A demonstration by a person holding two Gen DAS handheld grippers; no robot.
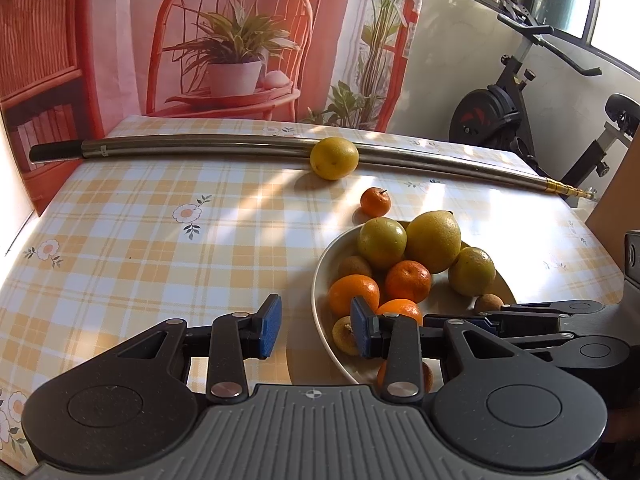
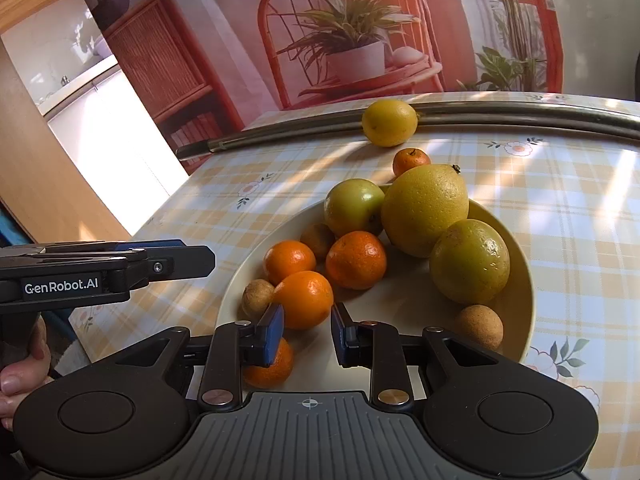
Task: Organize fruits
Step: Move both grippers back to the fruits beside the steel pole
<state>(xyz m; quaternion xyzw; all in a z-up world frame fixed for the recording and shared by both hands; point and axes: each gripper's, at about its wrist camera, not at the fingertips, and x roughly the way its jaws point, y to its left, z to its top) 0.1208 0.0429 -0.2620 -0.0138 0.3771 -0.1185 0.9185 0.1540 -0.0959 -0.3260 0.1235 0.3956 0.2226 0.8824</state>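
Note:
A cream bowl (image 1: 320, 280) (image 2: 524, 292) on the checked tablecloth holds several oranges, yellow-green citrus and small brown fruits. A yellow citrus (image 1: 334, 158) (image 2: 389, 123) lies outside it against a metal pole. A small mandarin (image 1: 375, 201) (image 2: 410, 160) sits on the cloth just beyond the bowl. My left gripper (image 1: 316, 330) is open and empty over the bowl's left rim. My right gripper (image 2: 307, 334) is open and empty over the bowl's near side, just behind an orange (image 2: 304, 300). The right gripper also shows side-on in the left wrist view (image 1: 520, 316).
A long metal pole (image 1: 240, 146) (image 2: 520, 114) lies across the far side of the table. A printed backdrop hangs behind it. An exercise bike (image 1: 520, 100) stands to the right. The tablecloth (image 1: 140, 240) stretches left of the bowl. The left gripper shows at the left of the right wrist view (image 2: 120, 264).

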